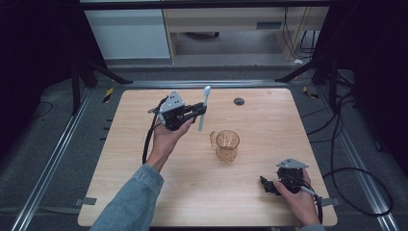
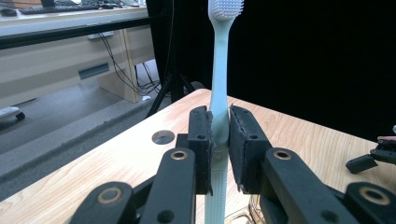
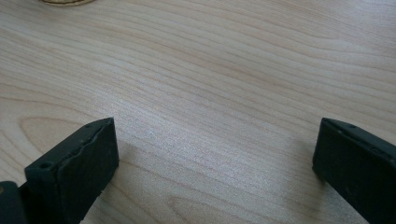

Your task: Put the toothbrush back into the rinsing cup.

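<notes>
The toothbrush [image 1: 204,109] is clamped upright, bristles up, by the left gripper [image 1: 201,110], approx. 10 o'clock of the cup [image 1: 227,145]. The right gripper [image 1: 266,186] rests wide open, w/ nothing held, at 4 o'clock. Risk: handle pinched narrowly, so it may pivot or strike the rim if lowered off-centre.

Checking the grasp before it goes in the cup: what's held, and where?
The left gripper clamps the toothbrush mid-handle, bristles up. The right gripper is open, holding nothing.

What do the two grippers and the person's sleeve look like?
Both the left gripper and the right gripper are black with a grey three-cornered plate on top and a black cable trailing. Their fingers are flat black pads. The sleeve is blue denim.
</notes>
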